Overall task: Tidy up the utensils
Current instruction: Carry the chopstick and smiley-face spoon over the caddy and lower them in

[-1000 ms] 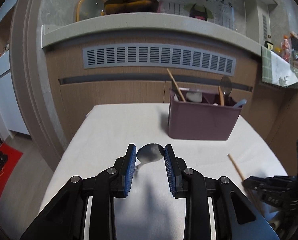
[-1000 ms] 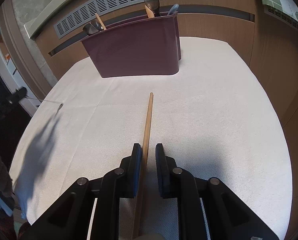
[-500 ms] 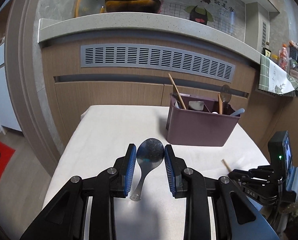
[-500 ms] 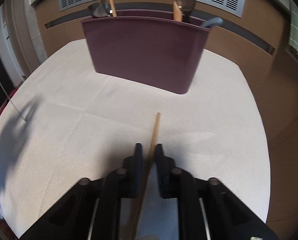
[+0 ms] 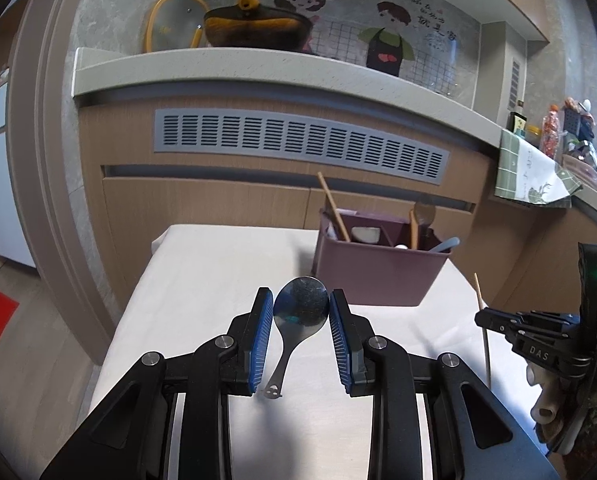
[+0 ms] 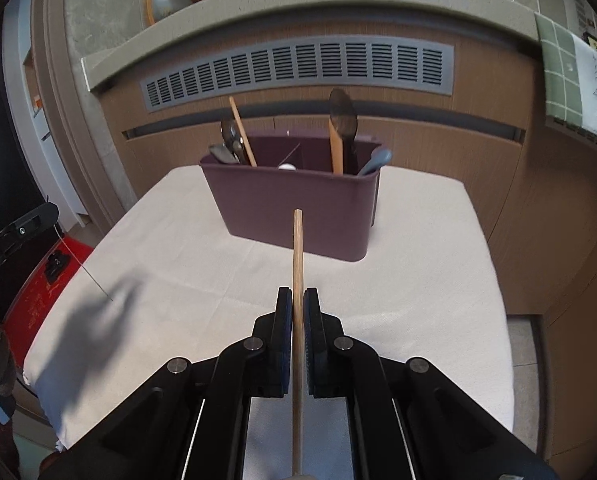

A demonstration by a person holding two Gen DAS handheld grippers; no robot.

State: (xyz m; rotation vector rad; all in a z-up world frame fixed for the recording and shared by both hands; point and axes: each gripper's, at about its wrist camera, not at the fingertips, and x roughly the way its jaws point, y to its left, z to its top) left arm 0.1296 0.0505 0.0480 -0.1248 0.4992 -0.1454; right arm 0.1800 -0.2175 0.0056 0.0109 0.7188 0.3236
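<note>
- left gripper: blue pads clamped on the bowl of a metal spoon, one pad on each edge of the bowl; handle hangs down and back toward the gripper body, tip clear of the white tablecloth
- right gripper: clenched on a wooden chopstick, pads pinching it partway along; stick runs straight ahead past the fingertips and back under the gripper body
- purple utensil caddy: dead ahead of the right gripper, chopstick tip lined up with its front wall; ahead and to the right of the left gripper
- caddy contents: another chopstick leaning in the left compartment beside dark metal utensils, wooden spoon upright in the right compartment, blue handle poking over the right rim
- right gripper with its chopstick shows at the right edge of the left wrist view, well apart from the spoon
- grey vent panel in the cabinet front behind the table
</note>
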